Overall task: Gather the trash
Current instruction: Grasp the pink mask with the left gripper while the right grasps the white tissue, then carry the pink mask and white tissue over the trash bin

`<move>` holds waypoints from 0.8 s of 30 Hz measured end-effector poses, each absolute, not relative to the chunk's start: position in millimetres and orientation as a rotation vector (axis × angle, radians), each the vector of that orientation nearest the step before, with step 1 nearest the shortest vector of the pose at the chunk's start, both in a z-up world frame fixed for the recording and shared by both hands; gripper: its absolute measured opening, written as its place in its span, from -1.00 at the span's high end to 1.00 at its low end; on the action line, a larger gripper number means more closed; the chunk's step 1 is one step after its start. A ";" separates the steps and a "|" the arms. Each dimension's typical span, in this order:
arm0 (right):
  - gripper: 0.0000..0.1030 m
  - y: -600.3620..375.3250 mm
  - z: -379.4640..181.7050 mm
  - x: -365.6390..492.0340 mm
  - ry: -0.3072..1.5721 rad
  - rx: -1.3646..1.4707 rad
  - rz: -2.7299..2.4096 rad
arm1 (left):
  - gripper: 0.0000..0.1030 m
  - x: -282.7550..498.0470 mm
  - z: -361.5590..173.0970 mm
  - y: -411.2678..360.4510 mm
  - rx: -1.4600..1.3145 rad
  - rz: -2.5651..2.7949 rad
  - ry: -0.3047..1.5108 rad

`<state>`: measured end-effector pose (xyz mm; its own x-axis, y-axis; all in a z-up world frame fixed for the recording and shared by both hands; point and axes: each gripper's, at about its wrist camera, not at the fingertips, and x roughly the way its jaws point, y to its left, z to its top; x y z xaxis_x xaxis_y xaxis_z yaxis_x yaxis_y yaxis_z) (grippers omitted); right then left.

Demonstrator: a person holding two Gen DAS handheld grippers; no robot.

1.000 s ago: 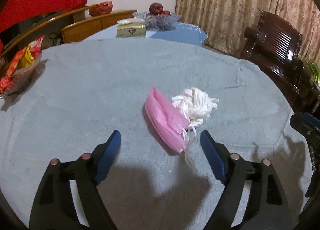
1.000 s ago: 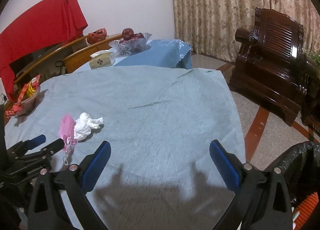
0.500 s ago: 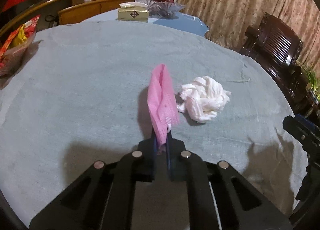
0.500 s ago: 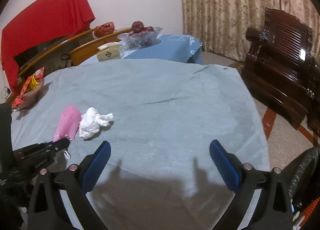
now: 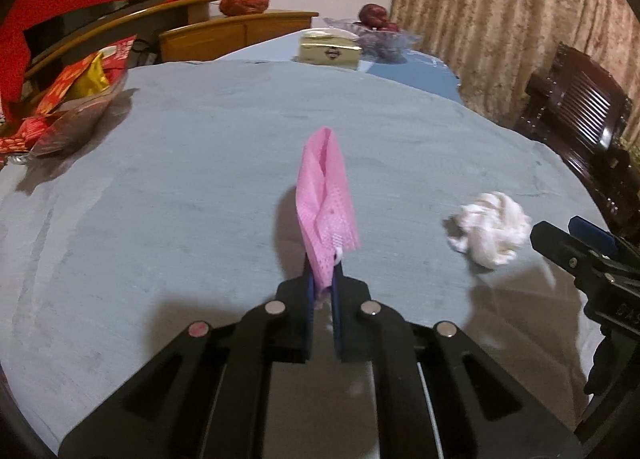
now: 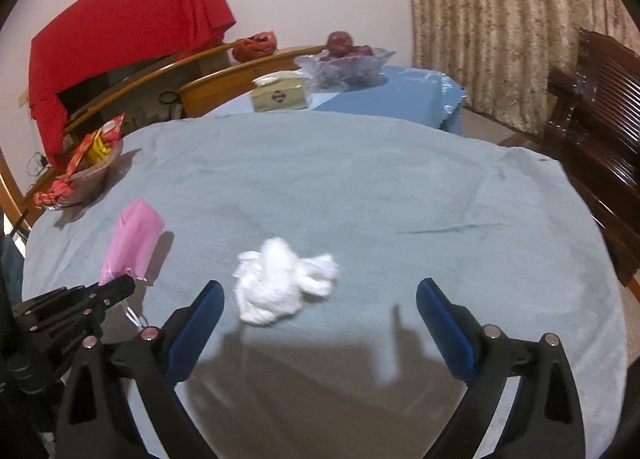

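The left tongs [image 5: 322, 291] were clamped on the lower end of the pink face mask [image 5: 326, 195], which stood lifted above the grey-clothed counter [image 5: 180, 179]; the crumpled white tissue [image 6: 280, 285] lay on the counter, just ahead of the right tongs [image 6: 320, 311]. The right tongs gaped wide, holding nothing.

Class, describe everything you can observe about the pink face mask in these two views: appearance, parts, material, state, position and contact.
The pink face mask is a folded, disposable-looking mask of thin, dimpled, fabric-like material. A white ear loop shows at its lower end. The left gripper is shut on that lower end, so the mask stands up, lifted above the grey-blue tablecloth, with its shadow behind it. The crumpled white tissue lies apart from it, before the open right gripper.
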<state>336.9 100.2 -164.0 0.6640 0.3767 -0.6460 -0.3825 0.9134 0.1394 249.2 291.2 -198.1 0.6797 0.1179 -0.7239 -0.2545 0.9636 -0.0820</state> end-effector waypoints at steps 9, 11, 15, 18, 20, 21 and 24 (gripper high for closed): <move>-0.49 128.5 -182.7 354.4 0.807 -0.043 0.440 | 0.87 254.0 -201.2 316.0 -0.192 0.244 0.795; -0.27 134.7 -185.4 356.6 0.827 -0.051 0.454 | 0.87 254.0 -201.0 316.9 -0.190 0.246 0.793; 0.25 139.0 -187.6 356.5 0.850 -0.046 0.500 | 0.87 254.6 -200.0 317.6 -0.184 0.241 0.791; 0.42 139.8 -185.9 353.2 0.851 -0.049 0.524 | 0.87 253.3 -196.9 314.9 -0.170 0.239 0.791; 0.42 137.1 -181.6 349.7 0.842 -0.044 0.528 | 0.87 251.9 -193.7 312.5 -0.172 0.235 0.789; 0.42 134.4 -178.3 347.2 0.835 -0.038 0.527 | 0.87 250.8 -192.5 310.8 -0.173 0.234 0.787; 0.42 126.5 -168.1 340.1 0.815 -0.026 0.520 | 0.87 248.7 -186.2 303.8 -0.171 0.226 0.779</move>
